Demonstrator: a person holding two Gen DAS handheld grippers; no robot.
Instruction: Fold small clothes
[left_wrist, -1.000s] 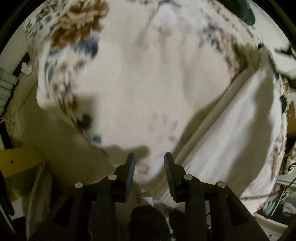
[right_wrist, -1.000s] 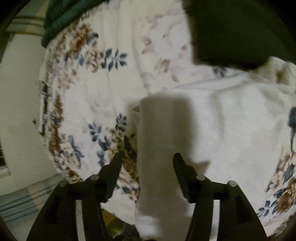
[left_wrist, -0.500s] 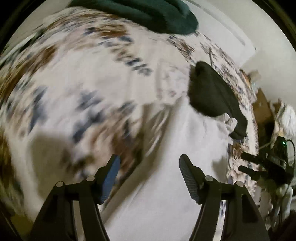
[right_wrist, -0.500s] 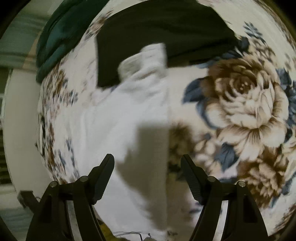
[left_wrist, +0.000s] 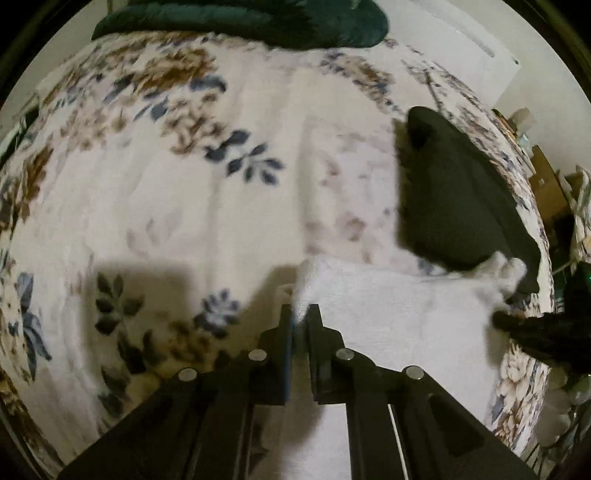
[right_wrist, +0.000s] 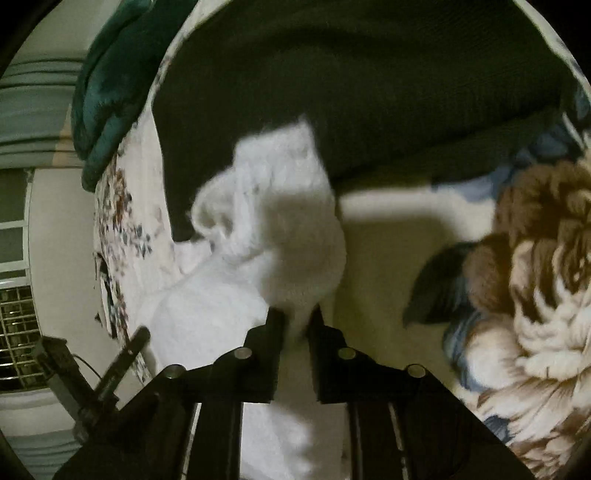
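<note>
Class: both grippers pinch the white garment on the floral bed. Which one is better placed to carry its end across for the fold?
Probably left. The left gripper pinches a flat corner of the white garment; the right gripper holds a bunched end against the black garment.

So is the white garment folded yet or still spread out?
Still spread, not folded: the white garment lies in one flat layer on the floral blanket, each claw, left and right, pinching an edge.
</note>
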